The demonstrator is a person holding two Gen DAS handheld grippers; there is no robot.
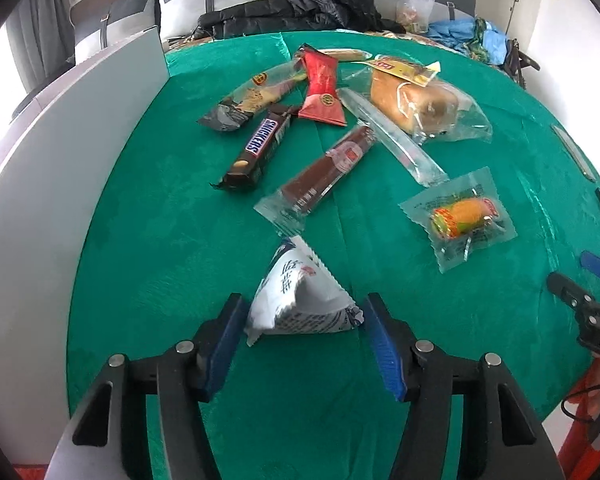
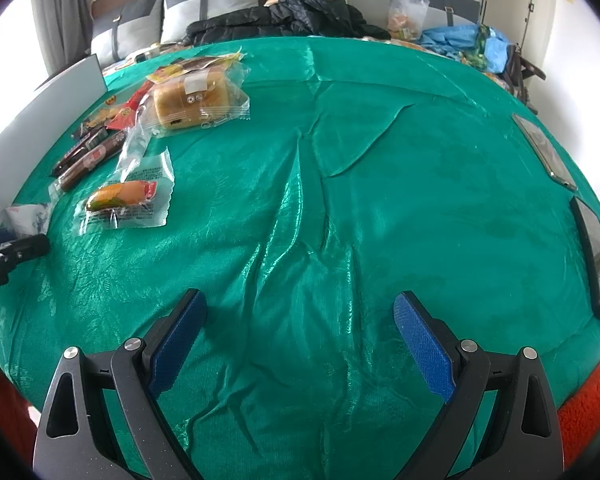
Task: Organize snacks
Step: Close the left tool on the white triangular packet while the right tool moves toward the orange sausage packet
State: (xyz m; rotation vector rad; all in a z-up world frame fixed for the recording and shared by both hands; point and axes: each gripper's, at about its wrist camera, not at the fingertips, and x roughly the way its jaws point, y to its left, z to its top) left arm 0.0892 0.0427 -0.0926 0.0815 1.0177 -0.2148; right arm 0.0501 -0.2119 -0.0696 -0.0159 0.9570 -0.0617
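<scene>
A white triangular packet [image 1: 300, 304] with blue print lies on the green cloth [image 1: 180, 264], and my left gripper [image 1: 305, 300] is shut on it, a blue pad against each side. Beyond it are scattered a brown bar in clear wrap [image 1: 324, 172], a Snickers bar [image 1: 262, 144], a red packet [image 1: 322, 88], a biscuit packet [image 1: 252, 96], wrapped bread [image 1: 416, 100] and a burger-shaped sweet [image 1: 464, 216]. My right gripper [image 2: 300, 296] stands open over bare cloth [image 2: 340, 200], nothing between its pads. The bread [image 2: 192, 100] and the sweet [image 2: 124, 196] lie to its far left.
A grey board [image 1: 60, 160] stands along the cloth's left edge. Two phones [image 2: 544, 152] [image 2: 596, 256] lie at the right edge. A black jacket [image 1: 300, 8], pillows and bags sit behind. A long clear wrapper [image 1: 392, 140] lies beside the bread.
</scene>
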